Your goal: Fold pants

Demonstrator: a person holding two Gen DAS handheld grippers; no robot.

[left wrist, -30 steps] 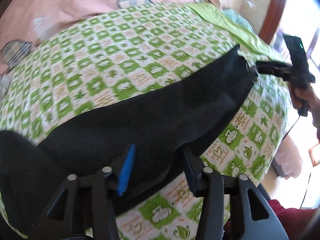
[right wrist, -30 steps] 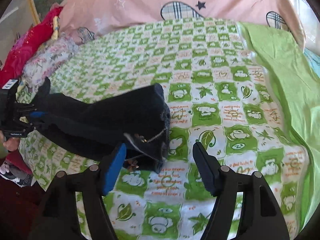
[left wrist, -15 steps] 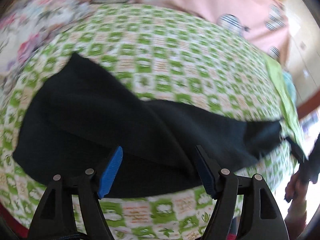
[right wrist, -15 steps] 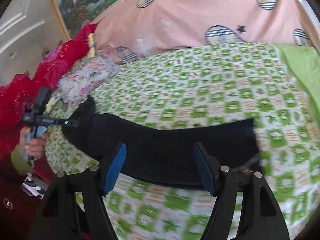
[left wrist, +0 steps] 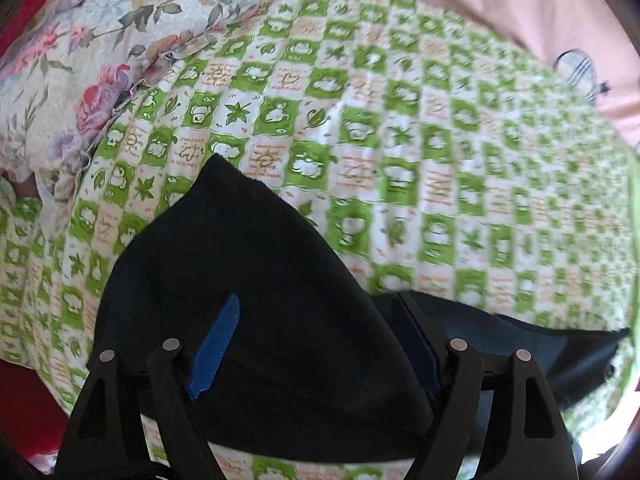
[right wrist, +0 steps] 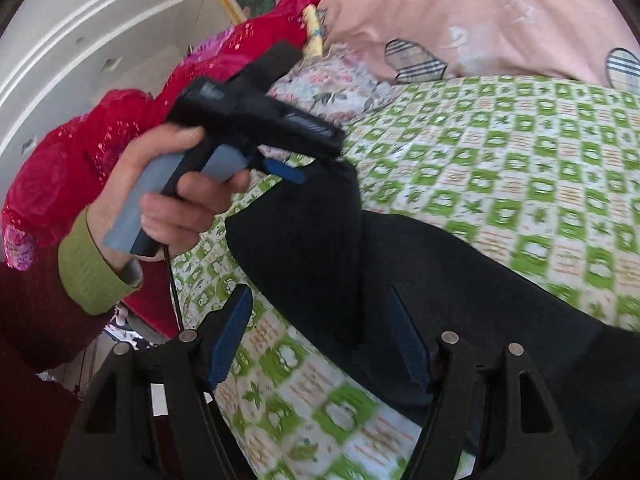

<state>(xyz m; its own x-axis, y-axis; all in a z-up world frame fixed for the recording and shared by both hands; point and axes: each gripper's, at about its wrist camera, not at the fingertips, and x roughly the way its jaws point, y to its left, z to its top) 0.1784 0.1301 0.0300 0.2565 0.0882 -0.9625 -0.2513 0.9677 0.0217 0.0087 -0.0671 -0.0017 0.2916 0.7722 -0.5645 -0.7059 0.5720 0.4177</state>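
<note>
Black pants [left wrist: 248, 264] lie spread on the green check bedspread [left wrist: 420, 128]. My left gripper [left wrist: 316, 352] points steeply down over one end of them. Its jaws are opening wide, and the cloth lies under them with neither blue pad pressing on it. In the right wrist view a hand holds the left gripper [right wrist: 316, 160] just above the pants' [right wrist: 320, 240] narrow end. My right gripper [right wrist: 320, 340] hovers open over the middle of the pants, gripping nothing.
A floral pillow [left wrist: 80, 60] lies at the bedspread's left side, with a pink quilt [left wrist: 520, 8] behind it. A red blanket [right wrist: 100, 140] is piled beyond the hand [right wrist: 168, 192]. The bed's edge [right wrist: 188, 304] drops off at the lower left.
The left jaws have spread wider and the cloth has left them; that gripper rolled and moved towards the floral pillow. The right gripper swung left along the pants, close to the left hand.
</note>
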